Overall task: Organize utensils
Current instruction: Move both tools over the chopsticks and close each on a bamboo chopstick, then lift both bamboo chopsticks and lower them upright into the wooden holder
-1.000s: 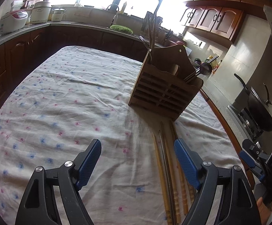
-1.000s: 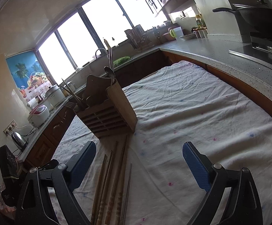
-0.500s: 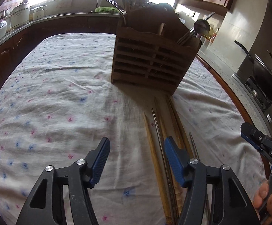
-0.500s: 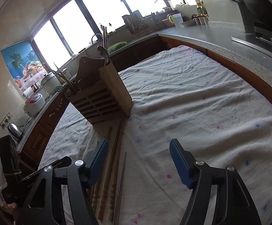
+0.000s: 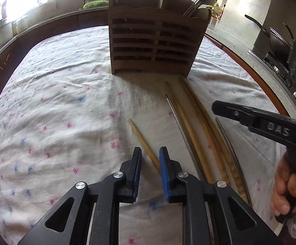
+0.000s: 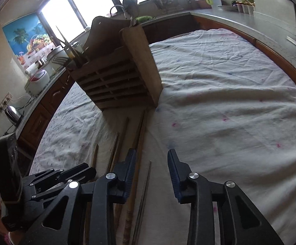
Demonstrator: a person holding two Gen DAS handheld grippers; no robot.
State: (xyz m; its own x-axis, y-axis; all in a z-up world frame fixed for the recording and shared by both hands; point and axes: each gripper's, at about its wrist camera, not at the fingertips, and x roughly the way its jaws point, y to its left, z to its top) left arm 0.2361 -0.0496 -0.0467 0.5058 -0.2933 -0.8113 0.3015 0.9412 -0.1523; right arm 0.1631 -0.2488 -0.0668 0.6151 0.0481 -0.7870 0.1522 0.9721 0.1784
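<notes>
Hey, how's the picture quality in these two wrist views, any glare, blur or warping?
Left wrist view: windows blown out, wooden holder backlit and dark, chopsticks bowed by the fisheye. Right wrist view: window glare again, tablecloth slightly motion-blurred, corners vignetted.

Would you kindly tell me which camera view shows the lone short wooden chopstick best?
The left wrist view: the short wooden chopstick lies unobstructed on the cloth, running between the left tool's closing pads. The right wrist view shows only a dim sliver of it above that tool's body.
</notes>
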